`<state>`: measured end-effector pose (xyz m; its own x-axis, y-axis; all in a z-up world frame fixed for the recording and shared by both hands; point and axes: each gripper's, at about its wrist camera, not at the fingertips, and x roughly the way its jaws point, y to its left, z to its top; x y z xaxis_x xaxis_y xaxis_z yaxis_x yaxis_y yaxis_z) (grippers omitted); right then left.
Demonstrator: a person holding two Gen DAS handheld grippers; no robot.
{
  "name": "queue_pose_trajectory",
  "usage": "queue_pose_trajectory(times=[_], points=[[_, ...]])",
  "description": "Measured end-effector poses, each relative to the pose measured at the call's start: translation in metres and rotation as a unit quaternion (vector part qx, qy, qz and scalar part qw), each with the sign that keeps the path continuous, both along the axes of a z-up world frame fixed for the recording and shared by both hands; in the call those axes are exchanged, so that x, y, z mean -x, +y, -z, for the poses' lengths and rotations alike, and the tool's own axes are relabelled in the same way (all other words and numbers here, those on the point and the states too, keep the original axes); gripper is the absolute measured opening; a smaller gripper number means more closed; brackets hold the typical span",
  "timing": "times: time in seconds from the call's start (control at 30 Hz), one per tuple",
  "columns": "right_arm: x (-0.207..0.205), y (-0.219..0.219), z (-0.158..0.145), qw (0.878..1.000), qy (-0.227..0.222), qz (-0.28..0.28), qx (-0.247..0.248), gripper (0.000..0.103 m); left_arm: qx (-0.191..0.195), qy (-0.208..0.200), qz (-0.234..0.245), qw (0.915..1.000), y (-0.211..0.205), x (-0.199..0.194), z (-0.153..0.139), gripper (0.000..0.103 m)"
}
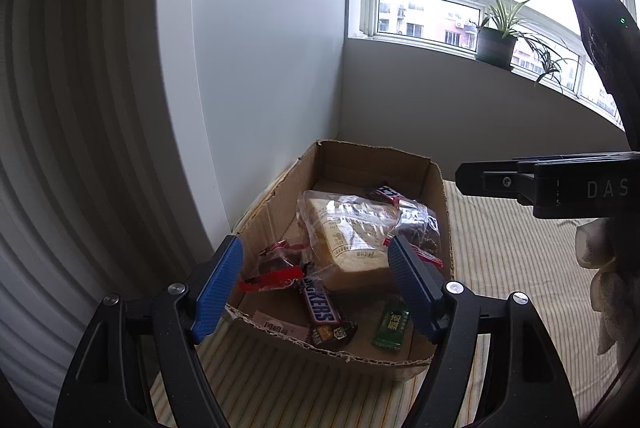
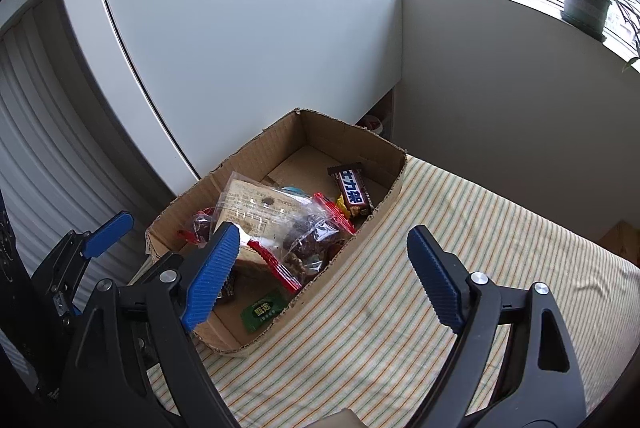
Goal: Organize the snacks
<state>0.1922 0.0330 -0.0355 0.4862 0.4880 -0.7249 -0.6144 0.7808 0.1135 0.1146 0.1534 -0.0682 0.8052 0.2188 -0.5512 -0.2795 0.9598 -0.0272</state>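
Snacks (image 2: pixel 280 228) all inside cardboard box (image 2: pixel 384 203), ahead-left of right hand-held gripper (image 2: pixel 320 276); left hand-held gripper (image 1: pixel 316 284) nearer; both spread apart, empty.

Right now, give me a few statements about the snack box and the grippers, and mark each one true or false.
1. The cardboard box sits on a striped cloth. True.
2. The right gripper is clamped on a candy bar. False: its jaws stand open with nothing between them.
3. A Snickers bar lies inside the box. True.
4. The box is empty apart from one green packet. False: besides the green packet it holds a bagged bread slice and other wrapped snacks.
5. The left gripper is open, holding nothing. True.
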Motion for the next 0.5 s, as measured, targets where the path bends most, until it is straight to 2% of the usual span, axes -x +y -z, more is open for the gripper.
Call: queue_pose_trajectory(times=[0.23, 0.33, 0.5], points=[[0.027, -0.031, -0.005, 0.999, -0.030, 0.027, -0.010, 0.090, 0.004, -0.004, 0.004, 1.0000, -0.006, 0.010, 0.001, 0.075], [0.039, -0.043, -0.006, 0.998, -0.037, 0.034, -0.024, 0.097, 0.002, -0.015, 0.007, 0.9999, -0.011, 0.017, -0.004, 0.075], [0.059, -0.063, -0.006, 0.995, -0.072, 0.054, -0.029, 0.099, 0.002, -0.018, 0.005, 0.9998, -0.014, 0.027, -0.001, 0.075]])
